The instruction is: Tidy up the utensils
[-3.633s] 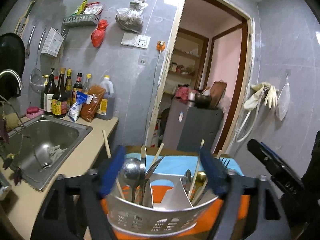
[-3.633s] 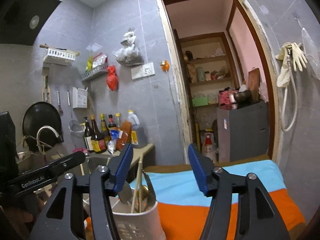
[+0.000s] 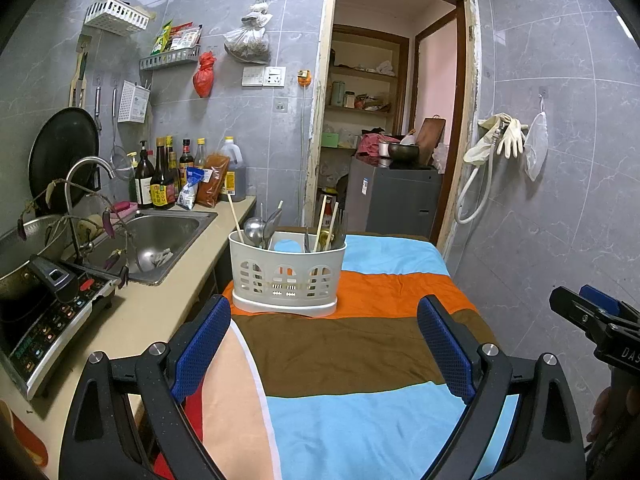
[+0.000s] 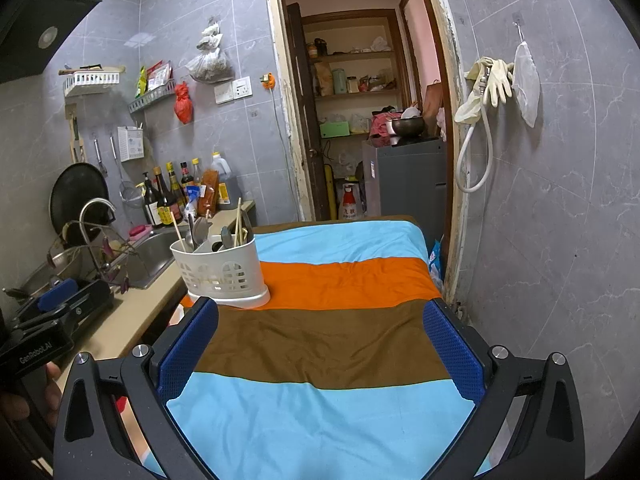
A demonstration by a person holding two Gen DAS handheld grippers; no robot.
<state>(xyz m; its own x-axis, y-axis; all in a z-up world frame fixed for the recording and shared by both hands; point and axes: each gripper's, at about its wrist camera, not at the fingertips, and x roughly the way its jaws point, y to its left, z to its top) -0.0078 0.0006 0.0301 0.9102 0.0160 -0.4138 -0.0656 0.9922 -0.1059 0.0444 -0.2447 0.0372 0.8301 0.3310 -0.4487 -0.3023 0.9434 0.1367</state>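
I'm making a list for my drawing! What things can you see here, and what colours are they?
utensil caddy: one, white, on the orange stripe
utensils: several, metal and wooden, standing in the caddy
striped cloth: one, blue, orange, brown, covering the table
sink: one, steel, in the counter
bottles: several, dark, behind the sink
gloves: pale, hanging on the wall
left gripper: one, black, blue fingers, open
right gripper: one, black, open

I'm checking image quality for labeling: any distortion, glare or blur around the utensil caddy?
Left wrist view: utensil caddy sharp, evenly lit; door frame bowed by the fisheye; black corners. Right wrist view: caddy smaller but crisp; faint glare on the wall tiles.
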